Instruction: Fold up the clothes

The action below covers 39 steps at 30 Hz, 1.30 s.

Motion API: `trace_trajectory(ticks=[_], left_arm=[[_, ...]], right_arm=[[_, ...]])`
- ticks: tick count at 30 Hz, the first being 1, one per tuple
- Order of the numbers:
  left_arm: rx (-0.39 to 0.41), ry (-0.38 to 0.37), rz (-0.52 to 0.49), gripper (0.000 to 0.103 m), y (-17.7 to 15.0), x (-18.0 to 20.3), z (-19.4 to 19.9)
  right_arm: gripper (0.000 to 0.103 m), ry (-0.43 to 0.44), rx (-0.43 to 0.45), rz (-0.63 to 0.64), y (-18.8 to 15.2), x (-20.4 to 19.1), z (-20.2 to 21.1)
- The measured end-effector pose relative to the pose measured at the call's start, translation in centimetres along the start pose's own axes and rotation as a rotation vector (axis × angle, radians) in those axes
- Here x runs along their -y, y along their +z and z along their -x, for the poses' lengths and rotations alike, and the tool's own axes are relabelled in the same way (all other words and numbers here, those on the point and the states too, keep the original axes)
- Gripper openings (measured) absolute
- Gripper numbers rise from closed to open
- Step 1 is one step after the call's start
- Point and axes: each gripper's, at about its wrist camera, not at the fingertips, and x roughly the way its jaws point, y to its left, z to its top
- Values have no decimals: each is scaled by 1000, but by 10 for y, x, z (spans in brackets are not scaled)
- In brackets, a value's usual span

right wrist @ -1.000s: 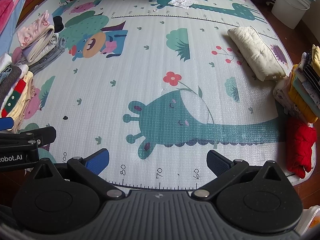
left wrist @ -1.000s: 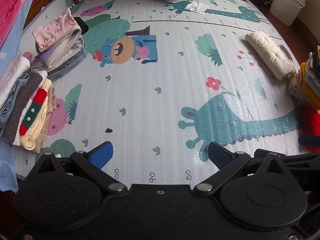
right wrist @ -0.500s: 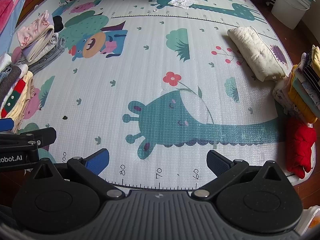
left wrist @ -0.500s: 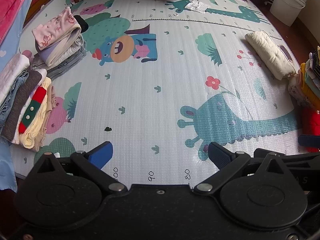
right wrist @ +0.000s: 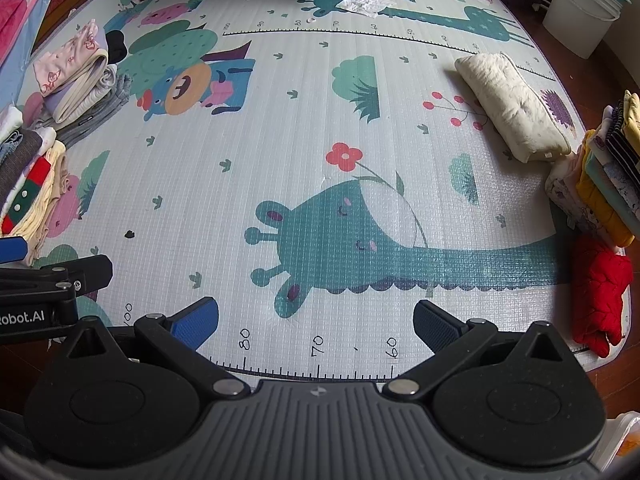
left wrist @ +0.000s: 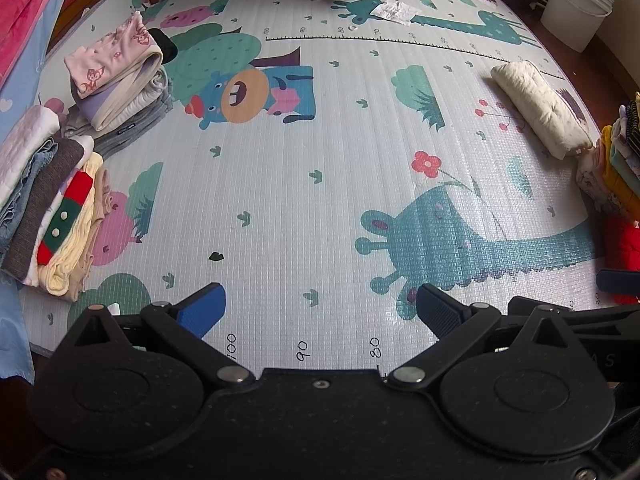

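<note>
Both grippers hover over the near edge of a cartoon play mat (left wrist: pixel 320 200). My left gripper (left wrist: pixel 320 308) is open and empty. My right gripper (right wrist: pixel 316 320) is open and empty. Folded clothes are stacked at the mat's left edge (left wrist: pixel 52 216), with a second pile topped by a pink garment (left wrist: pixel 116 68) behind it. A rolled cream garment (right wrist: pixel 512 108) lies at the right. A stack of folded clothes (right wrist: pixel 604 180) stands at the right edge, and a crumpled red garment (right wrist: pixel 600 292) lies in front of it.
A white bucket (right wrist: pixel 584 16) stands past the mat's far right corner. Crumpled white paper (right wrist: pixel 364 2) lies at the far end. Pink and blue bedding (left wrist: pixel 24 12) runs along the left. The left gripper's body (right wrist: pixel 48 292) shows in the right wrist view.
The left gripper's view has shifted slightly, so the left piles sit a little further right in frame. Both grippers stay open and empty.
</note>
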Motion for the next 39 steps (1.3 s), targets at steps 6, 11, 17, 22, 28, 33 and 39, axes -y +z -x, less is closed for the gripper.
trace_trajectory(ticks=[6,11,17,22,28,33,39], left_arm=[[0,-2,-2,102,0,-1,0],[-2,-2,-3,102,0,-2,-1],[-5,-1,0,102,1,-3,-1],[-12,9,35,102,6,-13,-2],[24,16,194,102,22,-57,8],[117,11,334,102,32,-100,20],[202,-9,503,102,57,-164,42]], right_arm=[[103,-2,1,0,-1,-1,0],[103,-2,-1,0,-1,-1,-1],[103,0,0,-3,0,-2,-1],[103,12,-8,10,4,-9,-7],[103,148,31,2,26,-26,6],[103,275,88,128,50,-67,24],[103,367,249,309,84,-111,58]])
